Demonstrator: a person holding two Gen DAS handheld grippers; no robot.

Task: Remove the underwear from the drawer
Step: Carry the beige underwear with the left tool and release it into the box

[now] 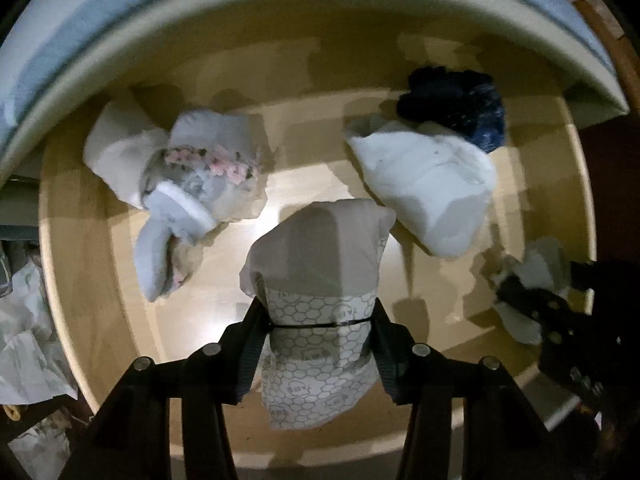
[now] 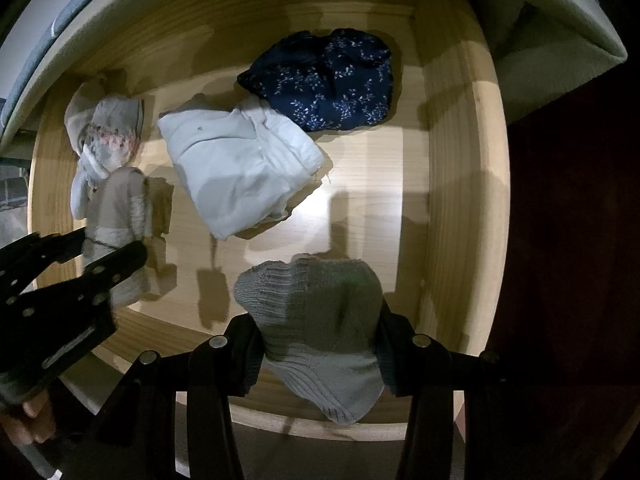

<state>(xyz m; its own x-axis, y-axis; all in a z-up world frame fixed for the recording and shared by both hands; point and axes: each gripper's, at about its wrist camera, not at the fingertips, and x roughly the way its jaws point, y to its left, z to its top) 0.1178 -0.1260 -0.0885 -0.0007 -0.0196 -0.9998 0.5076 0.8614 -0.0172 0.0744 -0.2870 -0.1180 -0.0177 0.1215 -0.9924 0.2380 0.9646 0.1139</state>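
An open wooden drawer holds several folded underwear bundles. My left gripper points down into it, shut on a rolled beige bundle with a honeycomb-print band; both pads pinch its waist. The right wrist view shows that left gripper at the drawer's left. My right gripper is shut on a grey ribbed knit bundle near the drawer's front edge. On the drawer floor lie a pink-flowered bundle, a white folded piece and a navy flowered piece.
The drawer's right wall stands close to my right gripper. A pale cabinet edge overhangs the back of the drawer. Crumpled light cloth lies outside the drawer at the left. A hand grips the left tool.
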